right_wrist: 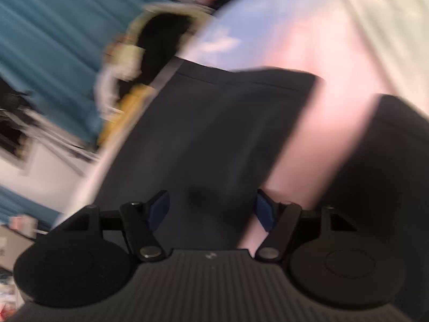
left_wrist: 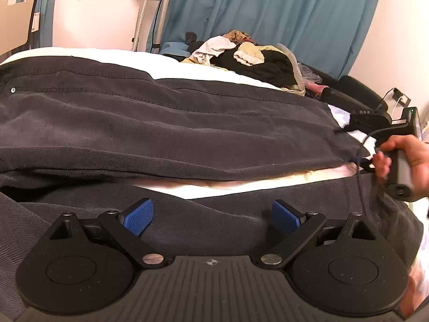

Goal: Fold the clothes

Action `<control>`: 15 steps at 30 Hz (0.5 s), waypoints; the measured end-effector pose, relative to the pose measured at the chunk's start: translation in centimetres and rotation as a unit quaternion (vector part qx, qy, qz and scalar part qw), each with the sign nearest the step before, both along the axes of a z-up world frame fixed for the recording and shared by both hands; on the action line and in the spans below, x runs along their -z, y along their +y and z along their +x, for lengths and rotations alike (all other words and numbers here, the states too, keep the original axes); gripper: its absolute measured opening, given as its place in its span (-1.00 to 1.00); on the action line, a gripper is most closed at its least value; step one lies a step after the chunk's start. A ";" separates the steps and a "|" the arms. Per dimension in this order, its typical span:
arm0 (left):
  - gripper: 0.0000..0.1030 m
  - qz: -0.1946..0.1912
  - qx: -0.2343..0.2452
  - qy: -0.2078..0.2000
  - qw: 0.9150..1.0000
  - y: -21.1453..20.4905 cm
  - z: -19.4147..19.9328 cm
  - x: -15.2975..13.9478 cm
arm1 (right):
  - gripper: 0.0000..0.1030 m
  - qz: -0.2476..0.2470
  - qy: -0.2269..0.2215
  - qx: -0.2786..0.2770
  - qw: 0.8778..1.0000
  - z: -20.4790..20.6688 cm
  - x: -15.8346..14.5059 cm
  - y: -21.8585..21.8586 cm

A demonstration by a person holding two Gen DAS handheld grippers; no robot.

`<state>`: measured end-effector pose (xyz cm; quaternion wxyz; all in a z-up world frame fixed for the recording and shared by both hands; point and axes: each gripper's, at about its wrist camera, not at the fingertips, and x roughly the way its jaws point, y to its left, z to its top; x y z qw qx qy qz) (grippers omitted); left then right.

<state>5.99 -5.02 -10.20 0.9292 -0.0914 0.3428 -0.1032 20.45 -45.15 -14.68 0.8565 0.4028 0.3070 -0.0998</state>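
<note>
Below left tool (left_wrist: 211,220), seemingly trousers (left_wrist: 161,123)

Dark charcoal trousers (left_wrist: 166,123) lie on a white sheet (left_wrist: 241,185); teal curtain (left_wrist: 268,13) far behind; blue pads (left_wrist: 138,217) on black grippers.

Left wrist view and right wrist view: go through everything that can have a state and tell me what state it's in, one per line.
Dark trousers: spread flat across the bed, not yet folded.
Left gripper: jaws open, nothing between the pads.
Right gripper: jaws open, empty; picture blurred.
Hand: wrapped around the right gripper's handle.
Clothes pile: heaped, unfolded, at the bed's far side.
Curtain: drawn closed.
</note>
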 end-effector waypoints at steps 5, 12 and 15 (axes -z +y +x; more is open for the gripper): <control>0.87 -0.011 -0.002 0.004 1.000 0.4 0.2 0.1 | -0.16 -0.028 -0.035 -0.018 0.999 0.4 1.4 -0.2; 0.87 -0.005 -0.003 0.006 1.000 0.1 0.1 0.1 | -0.88 -0.041 -0.055 -0.003 0.998 -0.1 0.7 -1.0; 0.87 0.001 -0.002 0.007 1.000 -0.1 0.0 0.1 | -0.89 -0.064 -0.086 0.009 0.994 -1.0 -1.1 -0.5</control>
